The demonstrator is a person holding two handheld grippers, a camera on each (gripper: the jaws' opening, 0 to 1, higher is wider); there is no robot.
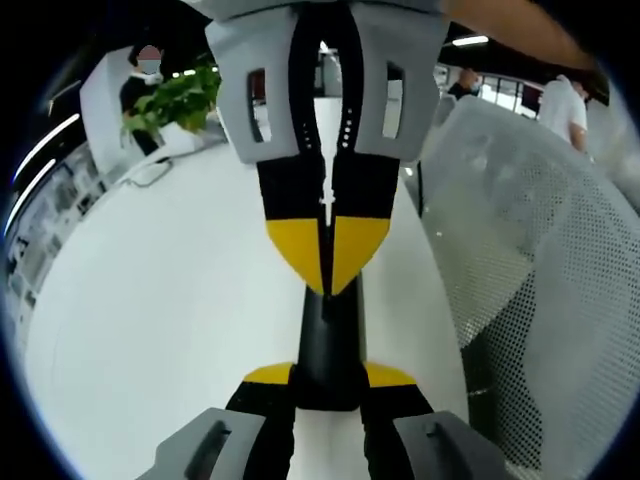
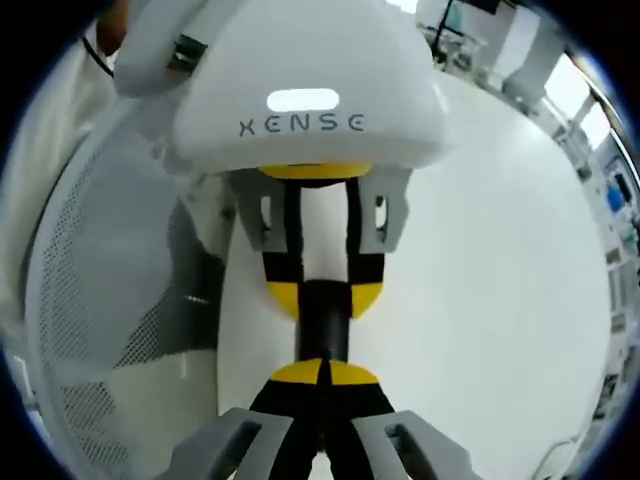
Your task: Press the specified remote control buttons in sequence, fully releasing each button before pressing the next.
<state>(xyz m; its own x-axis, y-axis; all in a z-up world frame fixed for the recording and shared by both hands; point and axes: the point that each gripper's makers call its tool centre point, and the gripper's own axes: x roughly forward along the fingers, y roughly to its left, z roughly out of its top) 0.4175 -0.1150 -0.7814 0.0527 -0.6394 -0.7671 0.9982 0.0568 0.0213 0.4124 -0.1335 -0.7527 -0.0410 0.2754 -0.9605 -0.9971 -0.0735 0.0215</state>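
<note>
The left gripper (image 1: 328, 375) is clamping the slim black remote (image 1: 328, 335); the right gripper (image 2: 322, 378), jaws closed, is probably pressing a button: push squarely, then lift clear.

The two cameras look at each other across the white tabletop (image 1: 150, 320). The left gripper view looks along its own fingers, low and very near, straight at the right gripper (image 1: 327, 250), which comes in from the top. The right gripper view faces back the other way and sees the left gripper (image 2: 325, 295) just as near. Both views share the black remote (image 1: 328, 345) between them, the tabletop and the white mesh chair (image 1: 540, 260).
</note>
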